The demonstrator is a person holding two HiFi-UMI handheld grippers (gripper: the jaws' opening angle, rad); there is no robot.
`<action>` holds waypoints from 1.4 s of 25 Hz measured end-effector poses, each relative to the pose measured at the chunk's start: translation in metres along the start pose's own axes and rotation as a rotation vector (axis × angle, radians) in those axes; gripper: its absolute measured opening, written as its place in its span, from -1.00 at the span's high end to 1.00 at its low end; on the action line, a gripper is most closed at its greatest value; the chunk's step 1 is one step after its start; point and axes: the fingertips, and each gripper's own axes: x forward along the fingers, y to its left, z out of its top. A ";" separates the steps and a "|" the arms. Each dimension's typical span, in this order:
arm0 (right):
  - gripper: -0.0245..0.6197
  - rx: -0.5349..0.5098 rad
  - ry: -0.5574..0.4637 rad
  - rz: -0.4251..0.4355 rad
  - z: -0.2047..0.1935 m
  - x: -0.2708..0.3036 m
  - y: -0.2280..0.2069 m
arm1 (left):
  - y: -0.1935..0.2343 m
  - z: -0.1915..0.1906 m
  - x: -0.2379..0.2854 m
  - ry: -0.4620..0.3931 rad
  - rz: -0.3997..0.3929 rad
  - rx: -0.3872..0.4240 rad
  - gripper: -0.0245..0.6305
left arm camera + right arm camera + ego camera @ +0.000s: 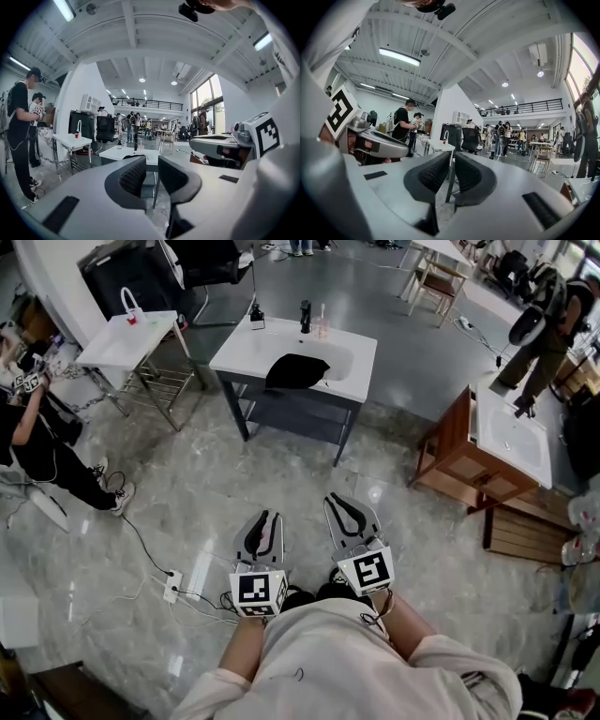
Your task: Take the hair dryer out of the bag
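Though black bag (297, 371) on basin (349, 360) hides contents, L tool's (152, 161) ajar, R tool's (452, 158) narrow.

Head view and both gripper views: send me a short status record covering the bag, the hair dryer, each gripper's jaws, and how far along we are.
bag: black bag, lying on top of the white washstand, over its basin
hair dryer: not visible in any view
left gripper: jaws apart, nothing between them
right gripper: jaws only a narrow slit apart, nothing between them
position: both grippers held close to the person, well short of the washstand, with bare floor between
task state: not begun, bag untouched
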 end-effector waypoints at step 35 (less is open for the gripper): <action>0.80 0.093 0.123 -0.020 -0.073 0.259 -0.229 | 0.086 0.007 0.327 0.201 -0.012 0.072 0.66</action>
